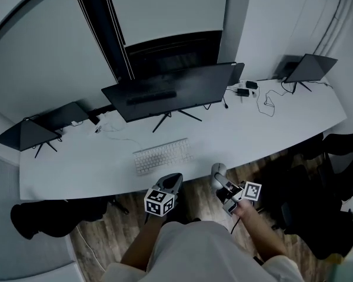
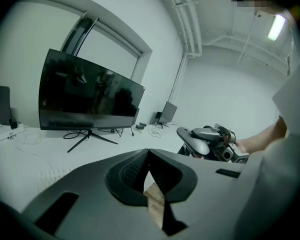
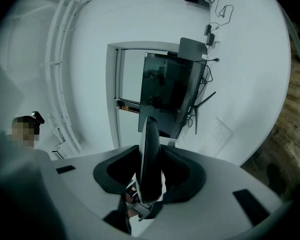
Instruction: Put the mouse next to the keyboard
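Note:
The white keyboard (image 1: 162,155) lies on the white desk (image 1: 270,134) in front of the big monitor (image 1: 170,90). A grey mouse (image 1: 217,170) is held off the desk's front edge, right of the keyboard, with my right gripper (image 1: 220,178) shut on it. In the right gripper view the mouse (image 3: 150,154) stands edge-on between the jaws, and the keyboard (image 3: 214,136) shows beyond. My left gripper (image 1: 171,183) hovers at the desk edge below the keyboard, its jaws shut with nothing in them. The left gripper view shows the mouse (image 2: 194,140) to its right.
Two dark screens on stands sit at the desk's far left (image 1: 26,134) and far right (image 1: 309,68). Cables and small adapters (image 1: 247,91) lie behind the monitor's right side. Dark chairs (image 1: 341,175) stand on the wooden floor on either side of the person.

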### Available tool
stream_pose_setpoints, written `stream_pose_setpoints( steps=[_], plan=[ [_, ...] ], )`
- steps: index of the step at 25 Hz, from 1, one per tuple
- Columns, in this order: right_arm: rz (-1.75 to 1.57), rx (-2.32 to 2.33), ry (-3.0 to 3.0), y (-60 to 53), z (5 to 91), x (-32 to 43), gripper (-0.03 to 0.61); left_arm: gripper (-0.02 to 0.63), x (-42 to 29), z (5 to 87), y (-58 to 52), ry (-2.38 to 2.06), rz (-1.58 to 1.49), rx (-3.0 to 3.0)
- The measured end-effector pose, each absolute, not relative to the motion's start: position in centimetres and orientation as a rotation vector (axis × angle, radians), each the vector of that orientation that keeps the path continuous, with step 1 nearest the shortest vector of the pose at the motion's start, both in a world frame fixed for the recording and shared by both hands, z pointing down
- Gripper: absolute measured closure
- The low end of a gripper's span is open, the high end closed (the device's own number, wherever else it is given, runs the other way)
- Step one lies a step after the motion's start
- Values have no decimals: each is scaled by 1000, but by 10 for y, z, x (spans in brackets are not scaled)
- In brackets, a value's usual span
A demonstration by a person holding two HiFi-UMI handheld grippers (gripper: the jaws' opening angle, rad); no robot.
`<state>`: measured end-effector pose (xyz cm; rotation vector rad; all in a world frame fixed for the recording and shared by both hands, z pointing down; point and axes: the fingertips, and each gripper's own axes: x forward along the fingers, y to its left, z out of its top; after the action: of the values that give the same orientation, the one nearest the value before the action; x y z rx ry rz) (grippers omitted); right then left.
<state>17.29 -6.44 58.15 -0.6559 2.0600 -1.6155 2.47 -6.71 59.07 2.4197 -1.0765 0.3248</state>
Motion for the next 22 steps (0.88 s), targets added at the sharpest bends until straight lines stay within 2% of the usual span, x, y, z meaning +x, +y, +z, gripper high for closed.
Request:
stream_pose_setpoints(
  steps=[22],
  plan=[
    [-1669,-800,2017,-169,622,126,428,597,-21,622,-178,-916,401,2438]
  ],
)
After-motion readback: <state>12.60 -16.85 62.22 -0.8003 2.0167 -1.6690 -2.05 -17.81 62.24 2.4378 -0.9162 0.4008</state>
